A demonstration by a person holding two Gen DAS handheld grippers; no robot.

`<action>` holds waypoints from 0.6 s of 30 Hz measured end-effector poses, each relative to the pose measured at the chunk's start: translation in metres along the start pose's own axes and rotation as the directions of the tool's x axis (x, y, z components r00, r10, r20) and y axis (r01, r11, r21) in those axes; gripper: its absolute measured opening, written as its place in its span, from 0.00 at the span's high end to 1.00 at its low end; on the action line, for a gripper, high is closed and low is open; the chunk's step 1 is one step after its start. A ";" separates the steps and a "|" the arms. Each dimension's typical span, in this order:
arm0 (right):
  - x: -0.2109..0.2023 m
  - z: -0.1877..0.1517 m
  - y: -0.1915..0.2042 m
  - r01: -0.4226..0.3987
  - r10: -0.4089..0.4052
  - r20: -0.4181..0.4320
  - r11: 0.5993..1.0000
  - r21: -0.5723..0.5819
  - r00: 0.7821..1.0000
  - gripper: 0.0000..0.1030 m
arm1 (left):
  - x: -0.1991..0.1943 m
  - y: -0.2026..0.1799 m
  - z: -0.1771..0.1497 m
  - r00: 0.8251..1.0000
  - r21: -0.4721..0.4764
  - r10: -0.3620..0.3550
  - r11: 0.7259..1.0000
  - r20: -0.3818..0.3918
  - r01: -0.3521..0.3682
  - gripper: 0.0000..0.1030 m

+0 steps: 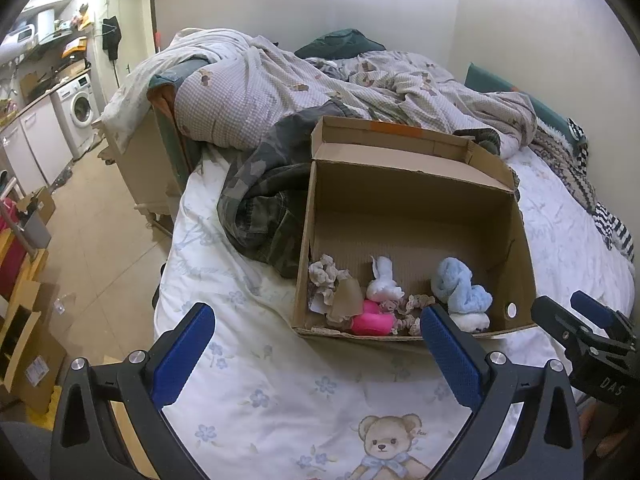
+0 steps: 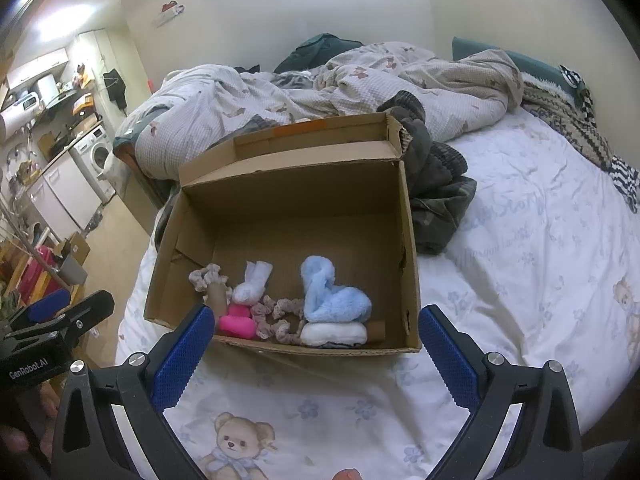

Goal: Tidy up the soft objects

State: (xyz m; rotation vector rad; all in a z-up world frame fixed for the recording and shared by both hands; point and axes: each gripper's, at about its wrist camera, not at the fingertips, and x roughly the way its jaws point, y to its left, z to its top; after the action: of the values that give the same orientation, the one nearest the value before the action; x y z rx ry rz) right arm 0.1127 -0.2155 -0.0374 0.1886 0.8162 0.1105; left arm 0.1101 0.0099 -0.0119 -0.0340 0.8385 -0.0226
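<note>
The open brown cardboard box (image 2: 288, 200) sits on the bed sheet printed with teddy bears (image 2: 500, 280); the soft objects lie along its near wall: a fluffy light-blue cloth (image 2: 332, 296) resting on a white folded pad (image 2: 334, 334), a small white plush piece (image 2: 252, 284), a bright pink soft piece (image 2: 238, 324), and beige frilled scrunchies (image 2: 280, 316). The left gripper (image 1: 316, 356) hovers over the sheet just short of the box with its jaws spread wide and nothing between them; the right gripper (image 2: 316, 356) does likewise, jaws wide and empty.

Probable faults: the items touch and overlap, so a closing grip may take two at once; the scrunchies could snag on a pad; a low approach could strike the near cardboard wall and shift the light box on the soft bed; the blue cloth may slide off the pad if nudged.
</note>
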 end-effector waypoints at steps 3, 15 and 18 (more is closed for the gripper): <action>0.000 0.000 0.000 0.001 -0.001 0.000 1.000 -0.001 1.000 0.00 | 0.000 0.000 0.000 1.000 0.006 0.003 1.000 0.004 -0.003 0.01; 0.000 0.000 0.001 0.002 -0.002 0.001 1.000 -0.001 1.000 0.00 | -0.004 -0.002 0.002 1.000 0.003 0.001 1.000 0.009 -0.001 0.01; 0.000 0.000 0.000 0.003 -0.003 0.003 1.000 -0.003 1.000 0.00 | -0.004 -0.002 0.003 1.000 0.002 0.002 1.000 0.008 -0.002 0.01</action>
State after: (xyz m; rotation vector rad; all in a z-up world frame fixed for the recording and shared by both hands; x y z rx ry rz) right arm 0.1128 -0.2153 -0.0375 0.1850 0.8130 0.1080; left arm 0.1092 0.0079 -0.0066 -0.0314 0.8304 -0.0217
